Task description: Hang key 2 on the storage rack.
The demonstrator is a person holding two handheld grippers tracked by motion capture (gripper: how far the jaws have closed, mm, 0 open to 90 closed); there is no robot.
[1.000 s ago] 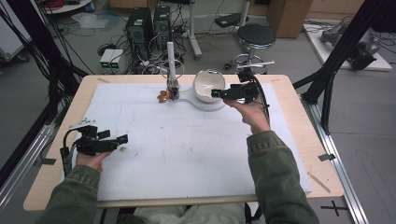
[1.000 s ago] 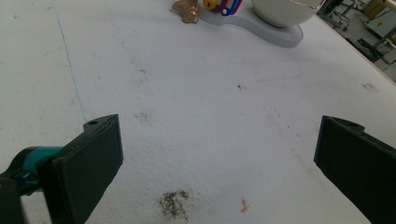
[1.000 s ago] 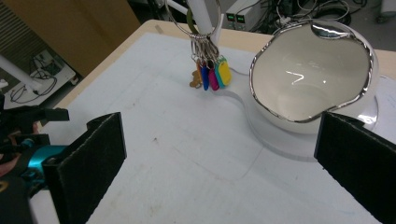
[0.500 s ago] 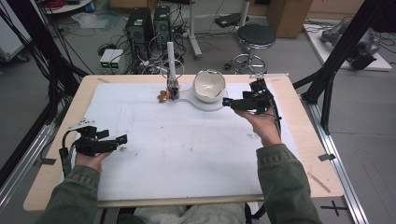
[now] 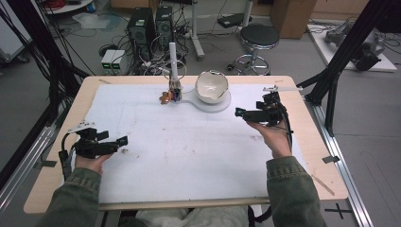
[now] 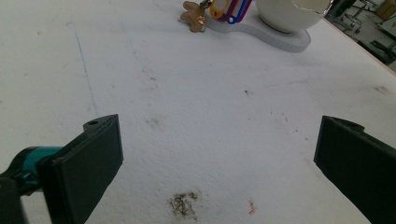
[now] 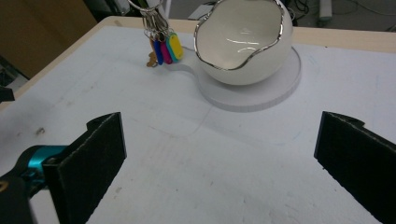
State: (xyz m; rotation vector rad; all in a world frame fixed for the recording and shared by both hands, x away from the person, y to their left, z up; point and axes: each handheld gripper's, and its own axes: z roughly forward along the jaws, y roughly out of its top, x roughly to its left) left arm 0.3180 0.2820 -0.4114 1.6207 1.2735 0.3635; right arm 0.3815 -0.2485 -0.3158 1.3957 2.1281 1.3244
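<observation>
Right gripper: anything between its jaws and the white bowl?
Nothing: in the right gripper view, bare white table cover runs from the open right gripper to the white bowl on its flat base.

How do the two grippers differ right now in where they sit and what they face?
The right gripper sits far up the table, close to the white bowl on its base; the left gripper sits near the table's front edge, far from the bowl. The right gripper points leftward past the base; the left gripper points rightward over bare mat. Both have their jaws wide apart and hold nothing.

White-matted table [image 5: 312,142], base [image 5: 215,102], keys [image 5: 171,96]
</observation>
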